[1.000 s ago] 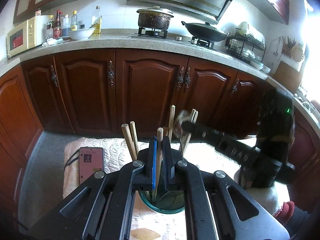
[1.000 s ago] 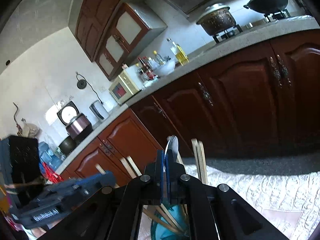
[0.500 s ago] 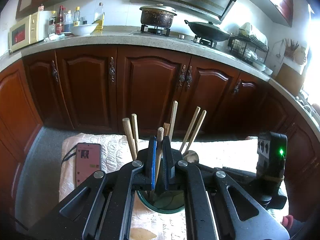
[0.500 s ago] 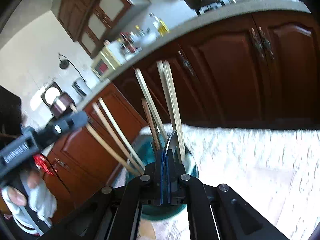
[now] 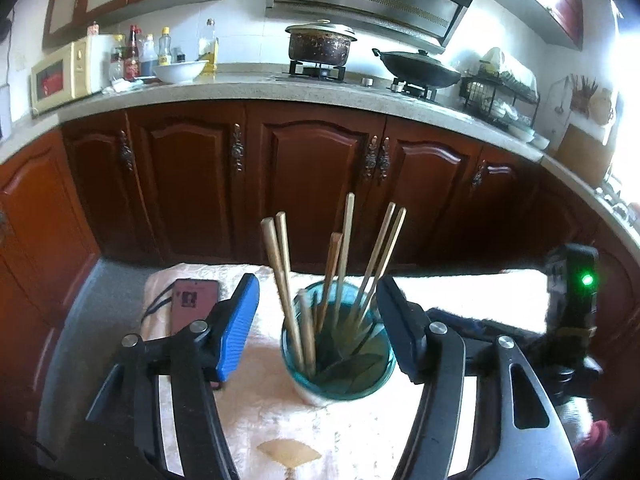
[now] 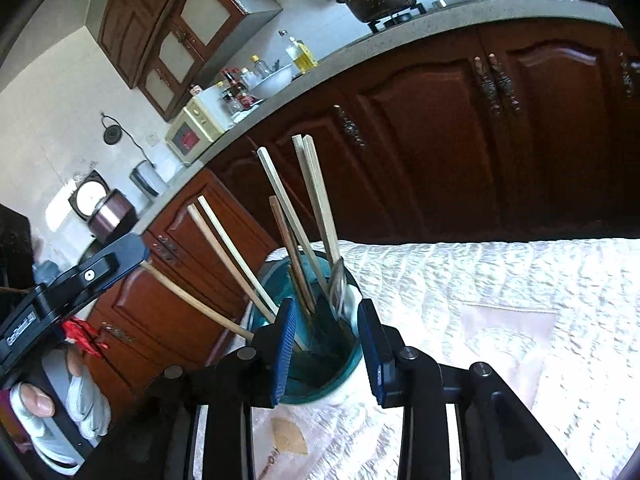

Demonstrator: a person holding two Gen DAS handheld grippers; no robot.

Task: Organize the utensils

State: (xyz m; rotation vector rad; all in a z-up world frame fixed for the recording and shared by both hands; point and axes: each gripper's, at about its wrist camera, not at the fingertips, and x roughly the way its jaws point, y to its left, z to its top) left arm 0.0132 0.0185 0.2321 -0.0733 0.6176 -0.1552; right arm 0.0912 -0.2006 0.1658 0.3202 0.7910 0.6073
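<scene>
A teal glass cup [image 5: 338, 364] stands on a white quilted cloth [image 5: 360, 432] and holds several wooden chopsticks [image 5: 344, 248]. My left gripper [image 5: 316, 320] is open, its jaws standing either side of the cup, empty. My right gripper [image 6: 326, 344] is open too, just in front of the same cup [image 6: 320, 364]. A metal spoon [image 6: 338, 286] sits blurred in the cup among the chopsticks [image 6: 316, 200]. The left gripper's body [image 6: 72, 284] shows at the left of the right wrist view.
A phone [image 5: 192, 304] lies on the cloth's left part. Dark wooden cabinets [image 5: 312, 176] and a counter with stove, pot [image 5: 320, 46] and wok stand behind. A black device with a green light [image 5: 572, 292] is at the right.
Both grippers were shut and are now open. The left let go of a chopstick and the right let go of the spoon; both now rest in the cup.
</scene>
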